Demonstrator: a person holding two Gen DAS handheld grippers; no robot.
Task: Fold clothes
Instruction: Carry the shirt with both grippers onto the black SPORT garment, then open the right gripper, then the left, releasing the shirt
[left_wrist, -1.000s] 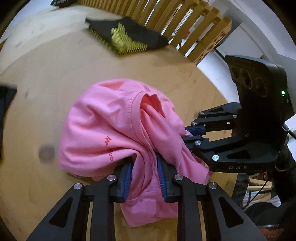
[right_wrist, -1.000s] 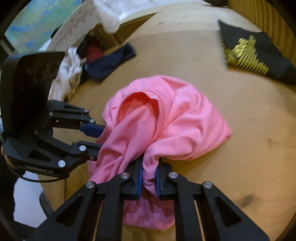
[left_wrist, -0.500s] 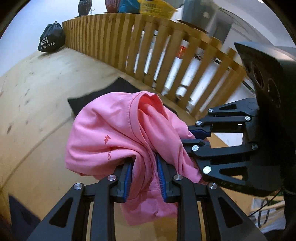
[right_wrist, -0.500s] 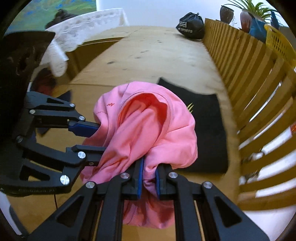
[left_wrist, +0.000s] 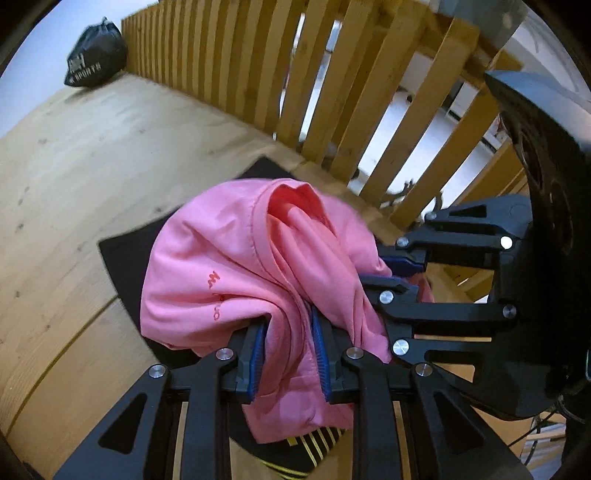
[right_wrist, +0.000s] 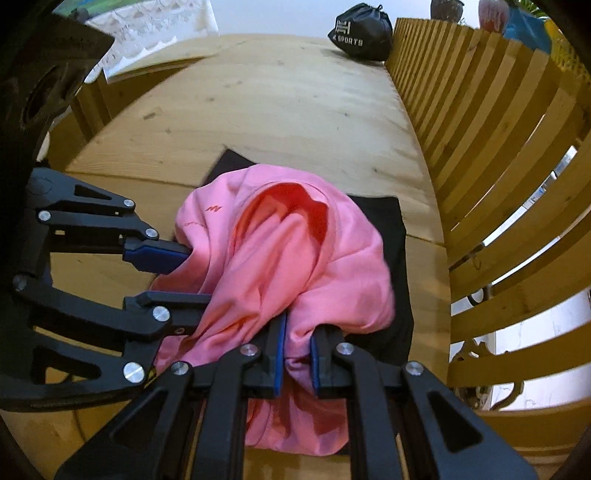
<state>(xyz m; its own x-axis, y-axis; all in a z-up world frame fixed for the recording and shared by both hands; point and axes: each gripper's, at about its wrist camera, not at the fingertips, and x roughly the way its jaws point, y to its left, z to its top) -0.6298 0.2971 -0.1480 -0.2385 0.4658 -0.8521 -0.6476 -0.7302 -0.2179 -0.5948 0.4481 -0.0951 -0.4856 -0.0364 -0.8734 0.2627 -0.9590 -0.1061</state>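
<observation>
A bunched pink shirt (left_wrist: 236, 273) hangs between both grippers above a folded black garment (left_wrist: 125, 254) with yellow stripes that lies on the wooden table. My left gripper (left_wrist: 288, 343) is shut on a fold of the pink shirt, its blue pads pressing the cloth. My right gripper (right_wrist: 295, 350) is shut on another fold of the pink shirt (right_wrist: 295, 266). In the right wrist view the left gripper (right_wrist: 192, 273) reaches in from the left; in the left wrist view the right gripper (left_wrist: 391, 275) reaches in from the right. The black garment (right_wrist: 395, 236) shows under the shirt.
A wooden slat railing (left_wrist: 332, 85) runs along the table's far edge, close behind the black garment. A black sports bag (right_wrist: 364, 31) sits at the table's far end by the railing (right_wrist: 498, 155). White lace cloth (right_wrist: 155, 33) lies beyond the table at upper left.
Both grippers carried the pink shirt across the table toward the railing. It now hangs over the black striped garment, which earlier lay far off; the grips stayed the same.
</observation>
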